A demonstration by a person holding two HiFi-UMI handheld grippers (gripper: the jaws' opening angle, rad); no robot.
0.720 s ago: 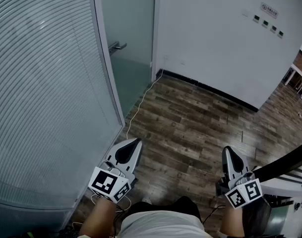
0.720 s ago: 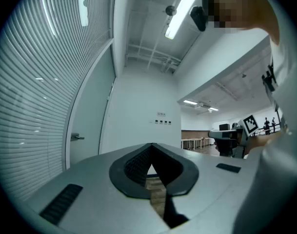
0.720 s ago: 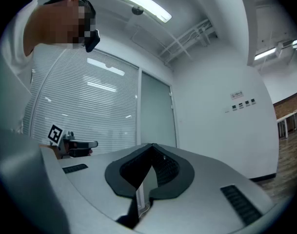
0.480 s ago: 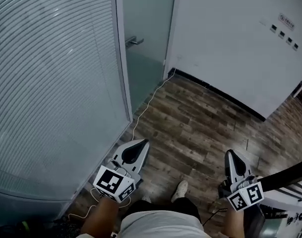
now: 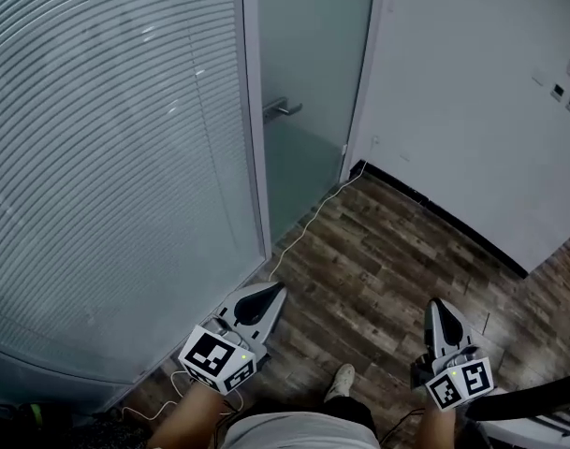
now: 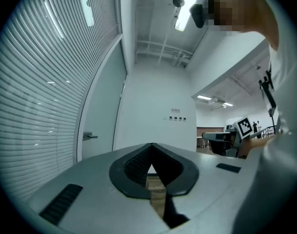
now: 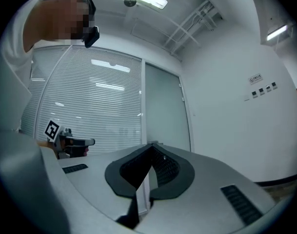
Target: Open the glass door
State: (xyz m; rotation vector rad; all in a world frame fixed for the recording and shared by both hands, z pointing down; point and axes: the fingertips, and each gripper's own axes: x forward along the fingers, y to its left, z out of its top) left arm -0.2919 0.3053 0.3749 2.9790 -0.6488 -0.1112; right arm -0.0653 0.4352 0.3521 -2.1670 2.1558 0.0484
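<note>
You stand on a dark wood-plank floor (image 5: 397, 260), facing the frosted glass door (image 5: 308, 73). The door is a smooth, pale grey-green pane set between light frame posts, ahead of both tools and well apart from them. A slim metal lever handle (image 5: 283, 108) juts sideways near the door's left edge. Left of the door, a glazed partition (image 5: 107, 157) is ribbed from top to bottom with fine horizontal blind slats. To the right, a plain white wall (image 5: 472, 82) meets the planks along a black baseboard (image 5: 444, 218). The left gripper (image 5: 277, 290) is held low beside the partition's foot. Its grey shells taper to a point, and its ridged black pads are pressed together at the tips with nothing between them. The right gripper (image 5: 436, 305) hangs over bare planks, clenched in the same way and empty. Each gripper carries its cube of black-and-white square markers at the rear. A thin white cable (image 5: 308, 221) snakes across the floor from the corner by the door frame toward the left gripper. The toe of a light-coloured shoe (image 5: 341, 379) shows between the two tools.
</note>
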